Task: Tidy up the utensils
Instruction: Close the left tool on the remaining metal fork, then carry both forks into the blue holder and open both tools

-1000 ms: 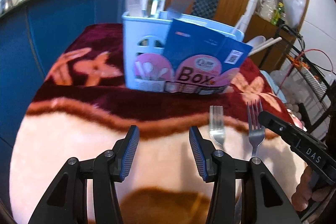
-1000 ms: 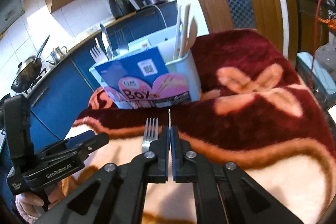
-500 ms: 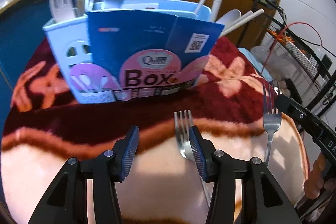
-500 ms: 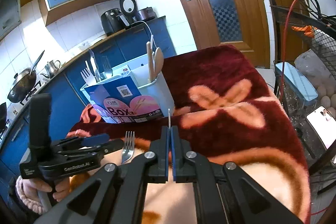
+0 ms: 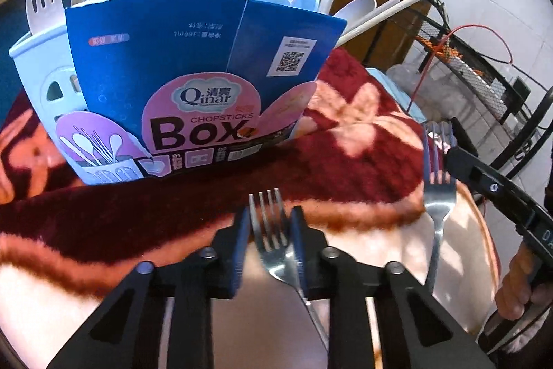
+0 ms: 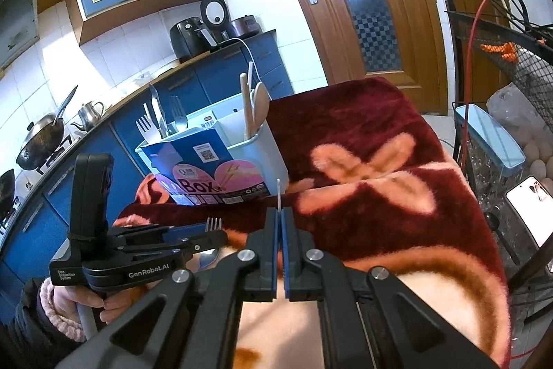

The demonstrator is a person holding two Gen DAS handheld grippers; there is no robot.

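Both wrist views face utensil holder [image 5: 166, 68] [image 6: 221, 158] — left close, right farther back.

A steel fork [image 5: 273, 230] lay flat on the blanket, tines toward the pale blue utensil caddy [image 5: 41, 71]. A second fork [image 5: 437, 182] was raised off the blanket to its right, tines up.

Bright daylight from the right washes the pale blanket [image 5: 459, 251] and white wall tiles [image 6: 114, 47] into glare. Fisheye bending curves the edges, corners vignette black, and near fingers [image 5: 238, 251] look soft.
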